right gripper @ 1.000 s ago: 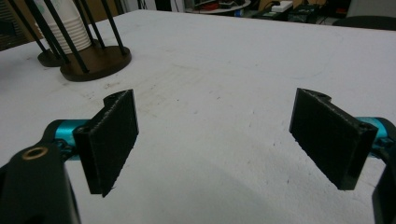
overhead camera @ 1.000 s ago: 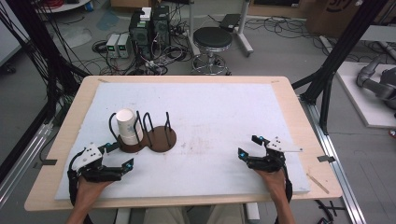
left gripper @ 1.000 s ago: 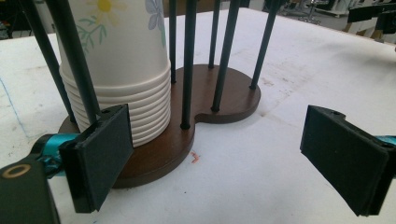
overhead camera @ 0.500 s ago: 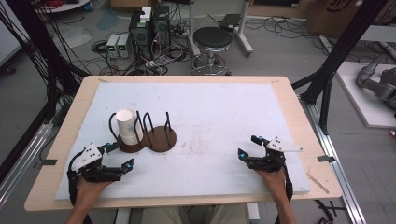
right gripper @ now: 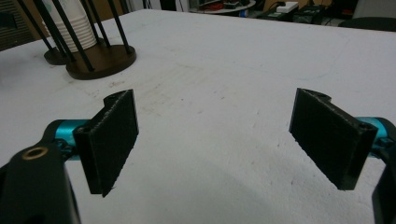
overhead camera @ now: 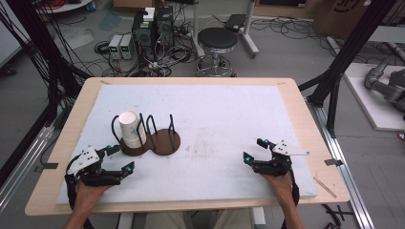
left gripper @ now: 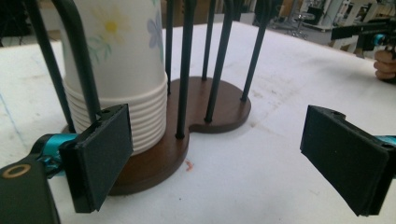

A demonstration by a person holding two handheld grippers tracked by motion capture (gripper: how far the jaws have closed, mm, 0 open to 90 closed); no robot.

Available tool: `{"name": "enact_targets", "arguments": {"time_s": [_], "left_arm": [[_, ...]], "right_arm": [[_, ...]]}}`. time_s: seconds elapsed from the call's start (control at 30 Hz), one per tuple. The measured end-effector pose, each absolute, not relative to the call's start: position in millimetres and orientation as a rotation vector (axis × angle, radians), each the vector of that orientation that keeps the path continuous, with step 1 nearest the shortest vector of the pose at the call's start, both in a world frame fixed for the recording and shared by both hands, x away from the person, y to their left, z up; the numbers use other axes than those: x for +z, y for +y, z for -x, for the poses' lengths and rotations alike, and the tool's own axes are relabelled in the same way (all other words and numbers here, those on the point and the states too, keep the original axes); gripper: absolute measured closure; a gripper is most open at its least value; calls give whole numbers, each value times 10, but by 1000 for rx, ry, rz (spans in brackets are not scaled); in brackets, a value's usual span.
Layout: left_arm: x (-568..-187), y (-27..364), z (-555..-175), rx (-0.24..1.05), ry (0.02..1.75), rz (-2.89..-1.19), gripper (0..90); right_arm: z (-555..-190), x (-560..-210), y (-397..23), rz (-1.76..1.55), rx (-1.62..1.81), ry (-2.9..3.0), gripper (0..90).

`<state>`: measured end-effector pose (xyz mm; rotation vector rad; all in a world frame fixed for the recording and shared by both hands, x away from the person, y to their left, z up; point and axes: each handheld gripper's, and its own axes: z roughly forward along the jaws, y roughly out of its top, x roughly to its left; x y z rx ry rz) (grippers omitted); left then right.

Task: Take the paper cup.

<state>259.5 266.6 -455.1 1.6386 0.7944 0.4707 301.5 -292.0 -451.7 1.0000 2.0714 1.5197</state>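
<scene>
— Beside the wooden rack (overhead camera: 157, 141), what does each gripper hold?

— Nothing. The left gripper (overhead camera: 118, 159) sits just near-left of the rack, jaws wide apart and empty; the right gripper (overhead camera: 254, 150) rests well to the rack's right, equally spread.

— And the paper cups (overhead camera: 130, 129)?

— A stack stands upside down in the rack's left bay, among black wire loops.

— How would it handle?

— Likely light, thin-walled, easily crushed. A gentle squeeze across the ribbed rims (left gripper: 140, 112) low down looks safest.

Beyond the left jaws, the top edge cuts off the paper cups (left gripper: 122, 70) and the rack's (left gripper: 196, 107) black wire loops.
</scene>
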Motion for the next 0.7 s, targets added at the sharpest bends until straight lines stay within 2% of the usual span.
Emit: {"name": "enact_targets", "arguments": {"time_s": [0.33, 0.7], "left_arm": [[-4275, 2804, -2561, 461, 761, -1596, 92], [-3673, 2892, -2722, 488, 658, -1665, 92]], "right_arm": [[-3021, -4517, -2914, -996, 1513, 2073, 158], [-3024, -4519, -2916, -996, 1511, 2073, 158]]}}
